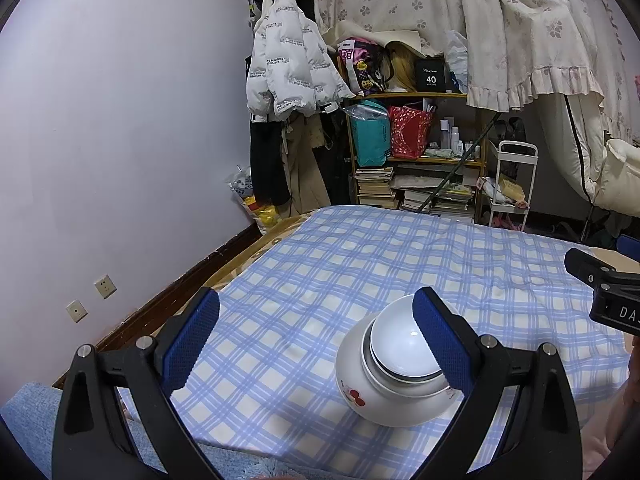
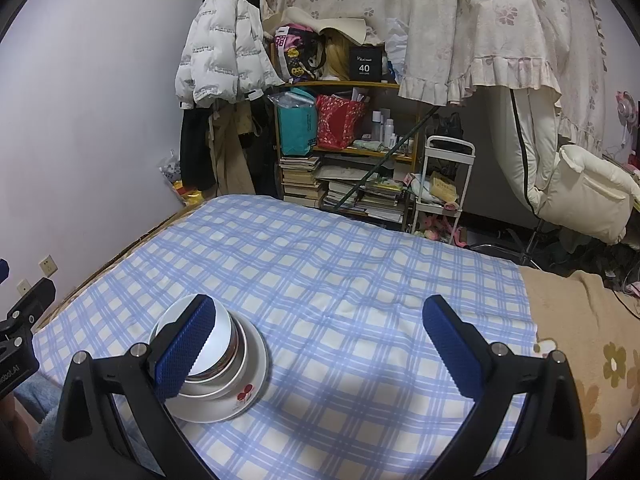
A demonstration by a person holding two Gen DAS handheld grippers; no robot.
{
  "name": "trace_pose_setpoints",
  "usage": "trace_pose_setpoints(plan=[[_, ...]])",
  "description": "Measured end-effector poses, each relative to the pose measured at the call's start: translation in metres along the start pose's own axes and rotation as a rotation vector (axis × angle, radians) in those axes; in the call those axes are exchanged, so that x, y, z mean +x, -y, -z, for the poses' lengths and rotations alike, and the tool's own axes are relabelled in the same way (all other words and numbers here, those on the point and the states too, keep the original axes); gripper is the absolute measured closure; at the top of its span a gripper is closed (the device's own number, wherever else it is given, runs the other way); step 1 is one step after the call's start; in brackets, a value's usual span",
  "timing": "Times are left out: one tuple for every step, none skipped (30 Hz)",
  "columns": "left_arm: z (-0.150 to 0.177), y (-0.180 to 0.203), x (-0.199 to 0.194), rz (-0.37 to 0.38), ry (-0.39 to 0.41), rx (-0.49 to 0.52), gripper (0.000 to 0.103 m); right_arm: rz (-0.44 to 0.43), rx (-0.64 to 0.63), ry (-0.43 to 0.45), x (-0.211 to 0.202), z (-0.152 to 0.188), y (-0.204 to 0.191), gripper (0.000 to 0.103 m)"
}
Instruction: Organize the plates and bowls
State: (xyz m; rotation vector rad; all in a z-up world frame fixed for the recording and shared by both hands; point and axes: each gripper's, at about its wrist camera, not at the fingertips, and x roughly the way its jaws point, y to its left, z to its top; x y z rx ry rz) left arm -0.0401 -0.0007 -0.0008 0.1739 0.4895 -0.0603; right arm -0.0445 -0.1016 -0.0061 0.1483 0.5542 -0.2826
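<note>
A stack of white bowls sits nested on a white plate with a red cherry print, on the blue checked cloth. My left gripper is open and empty, above the cloth, with its right finger in front of the stack. In the right wrist view the same bowls sit on the plate. My right gripper is open and empty, its left finger in front of the stack. Part of the other gripper shows at each view's edge.
The cloth covers a bed by a white wall with sockets. Beyond the far edge stand a cluttered shelf of books and bags, a hanging white jacket, a small white cart and a cream chair. A brown flowered blanket lies at the right.
</note>
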Motion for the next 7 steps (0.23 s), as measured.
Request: trace_pose_setpoints(plan=[[0.0004,-0.0005,-0.0004,-0.003,0.000,0.001,0.007,0.000,0.000,-0.001,-0.0001,0.0002,0.0007,0.000],[0.0005,-0.0005,-0.0007,-0.002,-0.001,0.001,0.007,-0.001,0.000,-0.001,0.0001,-0.0002,-0.0002,0.000],[0.0004,-0.0006,-0.0012,0.000,-0.001,0.000,0.007,-0.001,0.000,-0.001,0.0000,-0.0002,0.0000,0.000],[0.0007,-0.0002,-0.0007,-0.003,0.000,0.001,0.007,-0.001,-0.001,-0.001,0.0000,-0.0004,-0.0001,0.000],[0.0007,-0.0002,-0.0008,-0.004,0.000,0.001,0.007,-0.002,-0.001,-0.002,0.0001,0.0009,0.0012,0.000],[0.0008,-0.0003,-0.0007,-0.003,0.000,0.000,0.007,-0.001,-0.002,-0.002,-0.0001,0.0010,0.0015,0.000],[0.0005,-0.0002,-0.0009,-0.002,-0.001,0.000,0.007,-0.001,-0.002,-0.002,-0.0001,0.0008,0.0013,0.000]])
